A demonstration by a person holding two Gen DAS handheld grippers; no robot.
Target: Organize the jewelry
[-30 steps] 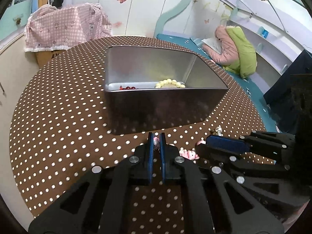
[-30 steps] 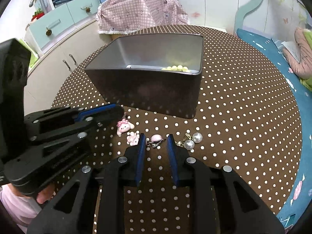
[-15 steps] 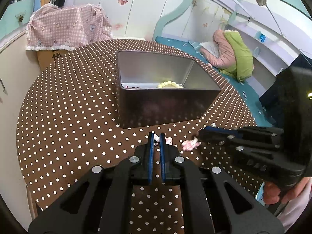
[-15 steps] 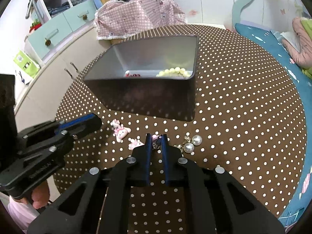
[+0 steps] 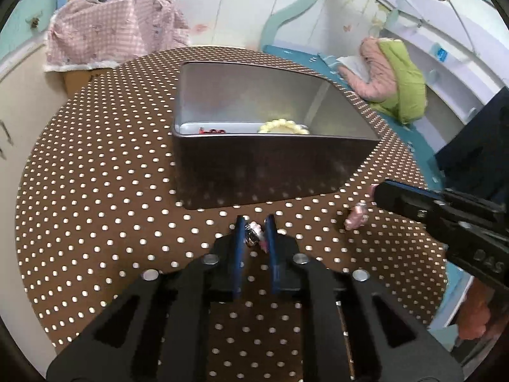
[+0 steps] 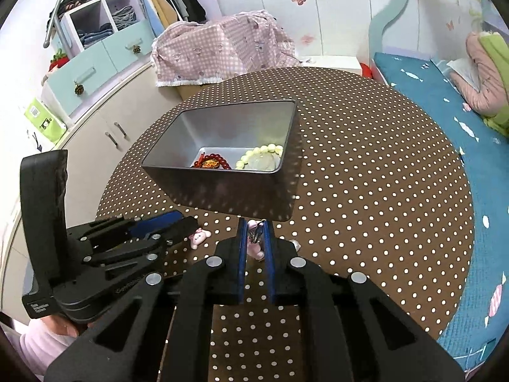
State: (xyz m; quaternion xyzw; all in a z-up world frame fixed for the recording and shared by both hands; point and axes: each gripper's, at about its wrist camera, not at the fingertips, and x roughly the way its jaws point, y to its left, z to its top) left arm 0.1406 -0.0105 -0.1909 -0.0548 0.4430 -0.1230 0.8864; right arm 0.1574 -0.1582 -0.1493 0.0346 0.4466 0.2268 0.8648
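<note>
A round table under a brown cloth with white polka dots [image 6: 366, 165] is filling most of both views; its curved edge is running close to a cream cabinet on the left and a teal-covered bed on the right. Broad bare cloth is lying open to the right of the box and along the near edge.

A grey rectangular metal box with an open top [image 6: 229, 191] is standing near the table's centre, well inside the rim. Inside it, against the near wall, a dark red bead bracelet [image 6: 211, 162] and a pale yellow bead bracelet [image 6: 261, 152] are lying side by side.

The black left gripper with blue pads [image 5: 256, 234] is pointing down at the cloth just in front of the box. Its jaws are standing nearly closed, pinching a small silver-and-pink jewelry piece [image 5: 253, 232] at the tips.

The matching right gripper [image 6: 254, 235] is hovering a little above the cloth, also just short of the box's near wall. Its jaws have just been closing and are now clamping a small pink clip-on jewelry piece with dark metal fittings [image 6: 254, 234].

A small pink rabbit-shaped charm [image 6: 198, 237] is lying on the cloth between the two grippers, just beside the left one's tips. Another pink charm [image 6: 256, 251] is showing partly beneath the right gripper's fingers.
</note>
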